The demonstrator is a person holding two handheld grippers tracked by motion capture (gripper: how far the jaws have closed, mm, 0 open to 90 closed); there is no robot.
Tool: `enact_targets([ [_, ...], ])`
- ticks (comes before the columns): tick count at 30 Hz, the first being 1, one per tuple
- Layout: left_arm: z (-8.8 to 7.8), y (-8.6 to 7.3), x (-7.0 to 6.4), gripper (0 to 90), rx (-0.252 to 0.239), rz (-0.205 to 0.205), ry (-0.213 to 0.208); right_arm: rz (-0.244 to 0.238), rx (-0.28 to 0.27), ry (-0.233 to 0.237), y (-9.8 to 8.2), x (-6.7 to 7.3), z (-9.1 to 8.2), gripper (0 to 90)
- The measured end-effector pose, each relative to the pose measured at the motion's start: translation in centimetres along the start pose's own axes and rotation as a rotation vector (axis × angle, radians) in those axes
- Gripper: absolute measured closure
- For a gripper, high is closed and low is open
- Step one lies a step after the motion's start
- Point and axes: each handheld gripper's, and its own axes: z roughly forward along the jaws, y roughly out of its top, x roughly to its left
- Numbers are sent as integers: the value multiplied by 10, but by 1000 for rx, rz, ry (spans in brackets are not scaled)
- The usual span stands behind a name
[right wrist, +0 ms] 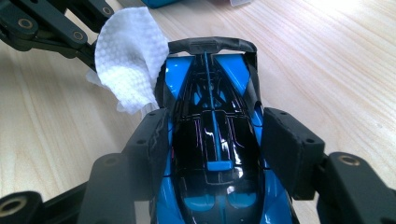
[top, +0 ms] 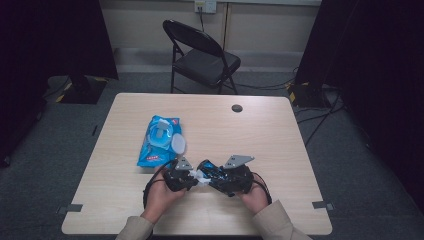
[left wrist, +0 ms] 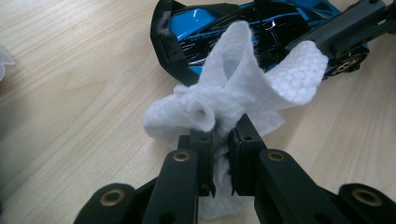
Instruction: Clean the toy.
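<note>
The blue-and-black toy car (right wrist: 215, 140) sits near the front edge of the table (top: 280, 135), clamped at its sides by the right gripper (right wrist: 212, 140). A white wipe (left wrist: 233, 93), pinched in the left gripper (left wrist: 223, 140), touches the car's rear wing. The blue wipe packet (top: 159, 141) lies just behind.

Near the front edge of the light wooden table (top: 280, 150), two black grippers are held close together. Between the left gripper (top: 192, 177) and the right gripper (top: 214, 177) a small white wad (top: 201, 176), possibly a wipe, is seen against something blue and black. A blue wipes packet (top: 159, 141) lies just beyond them. A folding chair (top: 202, 57) stands behind the table.
</note>
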Motion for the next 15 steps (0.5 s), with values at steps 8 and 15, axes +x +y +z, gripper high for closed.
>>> enact_targets([
  [8,3,3,-8,827,7,13,-17,10,0,0,0,0,1,427],
  [15,4,5,-11,828,14,21,-8,7,-4,3,-1,-1,0,428],
])
